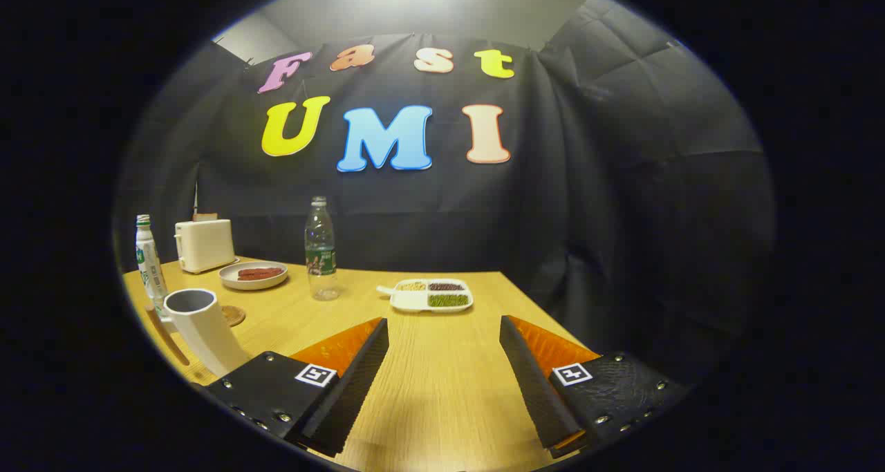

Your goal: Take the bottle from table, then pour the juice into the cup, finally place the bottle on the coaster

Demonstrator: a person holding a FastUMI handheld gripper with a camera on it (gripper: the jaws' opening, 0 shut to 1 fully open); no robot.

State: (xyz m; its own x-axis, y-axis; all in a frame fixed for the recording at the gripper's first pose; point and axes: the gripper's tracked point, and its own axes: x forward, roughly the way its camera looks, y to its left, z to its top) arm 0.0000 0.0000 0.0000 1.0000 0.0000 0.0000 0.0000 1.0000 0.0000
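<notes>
Gripper (444,372) spread wide over wooden table (442,389), nothing betw. its fingers.

Fingers sit low over bare tabletop, well apart from everything. Clear plastic bottle (321,251) w/ green label stands upright beyond them at approx 11 o'clock, nearly empty as far as can be seen, cap on. White cup (202,330) at 9–10 o'clock, just beside the left finger's base, tilted in the fisheye; round woven coaster (234,315) just behind it, touching or nearly so, can't tell. Divided white tray (431,296) w/ beans & grains at 12 o'clock. Farther off, approx 10 o'clock: plate w/ sausages (253,275), white toaster (204,244) behind plate, second slim bottle (150,265) w/ green cap behind cup.
</notes>
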